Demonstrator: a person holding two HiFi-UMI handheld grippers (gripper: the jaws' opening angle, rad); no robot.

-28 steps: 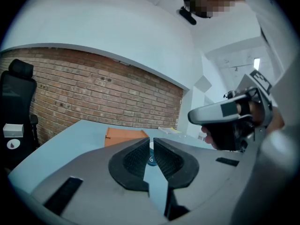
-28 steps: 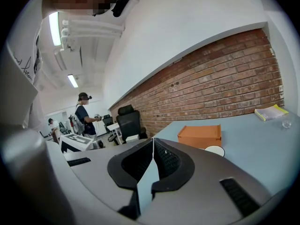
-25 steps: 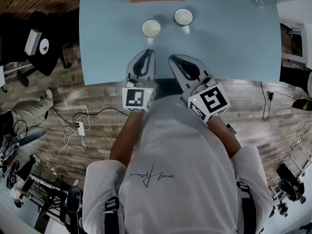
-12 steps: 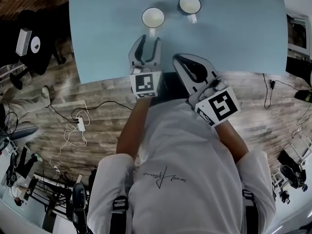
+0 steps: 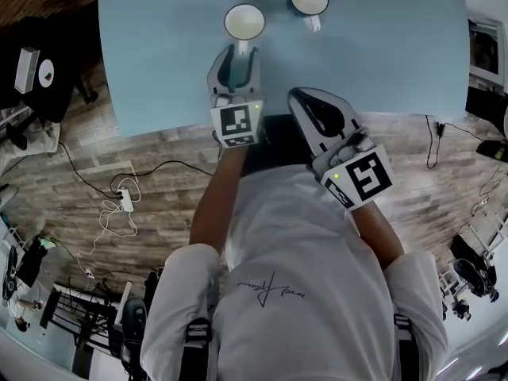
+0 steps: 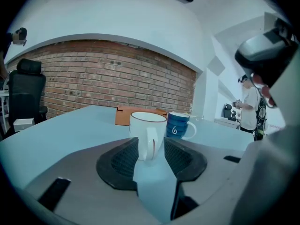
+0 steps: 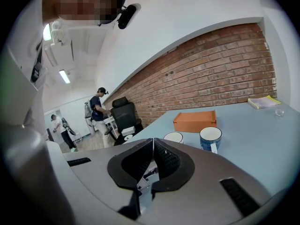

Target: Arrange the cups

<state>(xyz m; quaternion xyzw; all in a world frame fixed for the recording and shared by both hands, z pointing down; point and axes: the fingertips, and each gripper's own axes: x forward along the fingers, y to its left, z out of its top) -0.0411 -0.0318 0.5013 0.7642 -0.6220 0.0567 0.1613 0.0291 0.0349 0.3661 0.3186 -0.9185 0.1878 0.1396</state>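
Observation:
A white cup (image 5: 244, 22) stands on the light-blue table (image 5: 159, 54) with its handle turned toward me. To its right, a little farther back, is a blue cup (image 5: 309, 0) with a white inside. My left gripper (image 5: 236, 54) is open just in front of the white cup. In the left gripper view the white cup (image 6: 147, 130) fills the gap ahead, its handle between the jaw tips of the left gripper (image 6: 151, 146) with no pad pressing it. My right gripper (image 5: 295, 94) is shut and empty over the table's near edge, well short of the blue cup (image 7: 210, 138).
An orange box (image 7: 194, 121) lies behind the cups. At the far right of the table are a yellow book (image 7: 264, 102) and a small glass (image 7: 280, 111). Beyond the table's left side stand an office chair (image 7: 124, 116) and two people.
The left gripper's jaws have opened, and it has moved forward and down to the white cup, so the handle now lies between its tips. The right gripper has barely moved.

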